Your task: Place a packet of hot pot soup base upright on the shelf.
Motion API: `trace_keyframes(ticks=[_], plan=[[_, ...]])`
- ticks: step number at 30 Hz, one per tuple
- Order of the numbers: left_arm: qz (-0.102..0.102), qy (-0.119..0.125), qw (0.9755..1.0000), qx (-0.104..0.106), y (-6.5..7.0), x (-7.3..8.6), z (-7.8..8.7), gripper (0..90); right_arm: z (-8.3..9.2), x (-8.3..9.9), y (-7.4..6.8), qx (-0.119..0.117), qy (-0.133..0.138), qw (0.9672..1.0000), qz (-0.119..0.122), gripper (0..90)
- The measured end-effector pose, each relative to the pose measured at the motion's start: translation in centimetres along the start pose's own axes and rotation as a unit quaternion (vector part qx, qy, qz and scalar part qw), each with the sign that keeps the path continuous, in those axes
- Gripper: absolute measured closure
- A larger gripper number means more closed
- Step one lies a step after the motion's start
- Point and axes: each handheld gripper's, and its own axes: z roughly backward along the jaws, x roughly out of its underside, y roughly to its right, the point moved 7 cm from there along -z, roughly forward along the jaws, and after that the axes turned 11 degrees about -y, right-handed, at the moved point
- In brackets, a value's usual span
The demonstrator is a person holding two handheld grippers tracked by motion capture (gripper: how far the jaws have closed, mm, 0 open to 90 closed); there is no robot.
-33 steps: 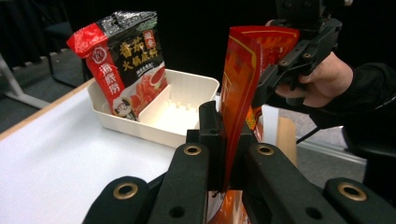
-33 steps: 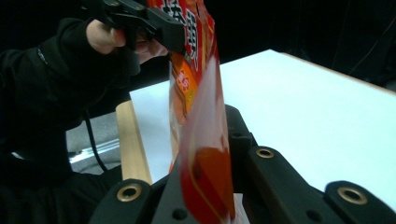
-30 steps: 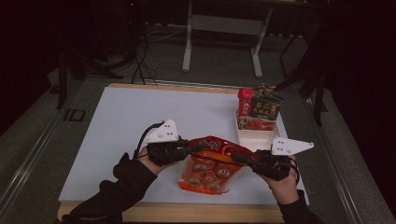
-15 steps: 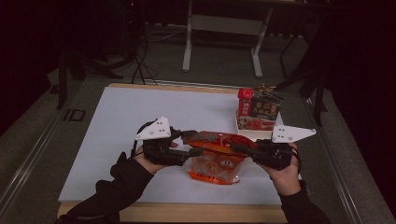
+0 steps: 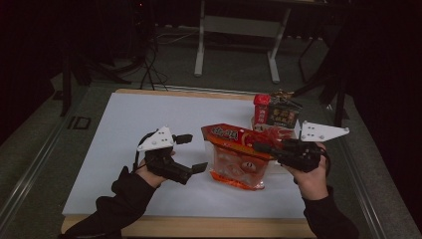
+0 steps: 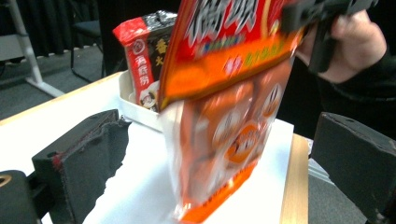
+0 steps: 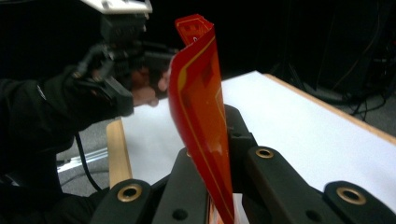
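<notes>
The right gripper (image 5: pixel 259 147) is clamped on the top edge of the orange snack bag (image 5: pixel 239 158), which is held upright over the white table (image 5: pixel 124 124). The left gripper (image 5: pixel 191 152), its 2 jaws just opened wide, is kept beside the bag, apart from it.

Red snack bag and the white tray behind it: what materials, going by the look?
Red snack bag: probably thin plastic film, glossy; it catches glare, bends at the top edge and has a see-through lower part. White tray: looks like rigid plastic, smooth and matte, with a straight low wall; could be coated card.
</notes>
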Motion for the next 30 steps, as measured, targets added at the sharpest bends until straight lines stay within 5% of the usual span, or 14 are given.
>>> trace_keyframes(ticks=[3, 15, 30], plan=[[0.0, -0.005, 0.9999, -0.011, -0.2, 0.5, 0.0, 2.4, 0.8, -0.8, 0.3, 0.003, 0.011, 0.9999, 0.004, 90.0], [0.011, -0.035, 0.9993, 0.002, -0.2, 4.6, -0.7, 2.4, 4.3, -3.9, 2.9, 0.041, 0.05, 0.9979, 0.008, 90.0], [0.03, -0.052, 0.9982, 0.003, 0.2, 9.1, -0.9, 2.3, 7.4, -4.5, 7.4, 0.084, 0.054, 0.9949, -0.014, 90.0]])
